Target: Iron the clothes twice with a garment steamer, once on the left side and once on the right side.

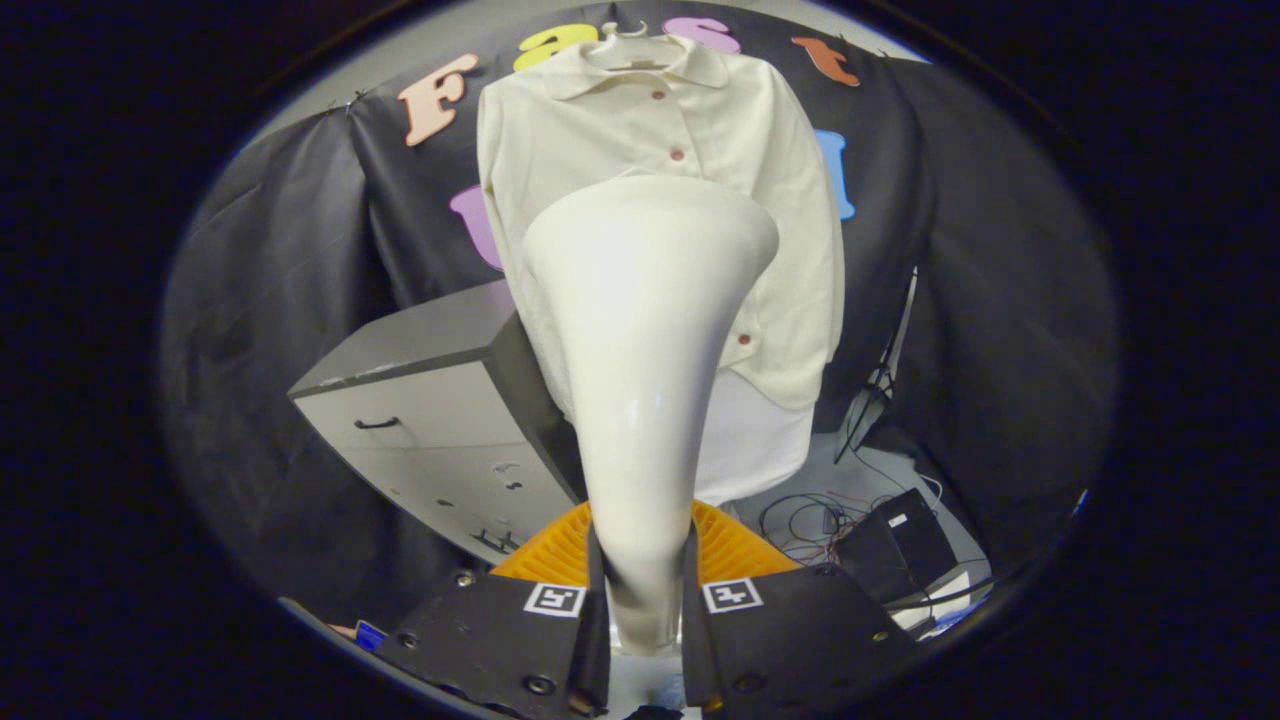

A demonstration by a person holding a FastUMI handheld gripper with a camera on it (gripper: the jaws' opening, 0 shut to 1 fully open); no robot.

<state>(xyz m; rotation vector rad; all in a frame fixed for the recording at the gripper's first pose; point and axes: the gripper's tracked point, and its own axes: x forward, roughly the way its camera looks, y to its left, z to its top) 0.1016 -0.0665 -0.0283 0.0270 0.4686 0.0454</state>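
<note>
1. We see the gripper (640,590) closed down on the narrow handle of the garment steamer (645,330), with both fingers pressing its sides and only the handle's width left between them
2. The garment steamer is glossy cream-white, slim where the fingers grip it and flaring out into a wide, rounded head at its far end; a small highlight shines on its neck
3. Beyond the steamer's head hangs the shirt (700,150), cream-coloured, long-sleeved, with a flat collar and a row of small reddish-brown buttons running down its front
4. The shirt sits on a pale hanger (625,45) at its collar, and the steamer's head overlaps the shirt's middle and lower left part; we cannot tell whether the head touches the cloth
5. Below the shirt's hem a whiter panel (760,445) shows behind the steamer's neck
6. To the left of the steamer stands a grey cabinet (420,420) with a dark drawer handle, tilted in the fisheye view
7. To the right of the steamer, lower down, a black box (900,545) lies among loose cables (800,520) on a pale floor
</note>
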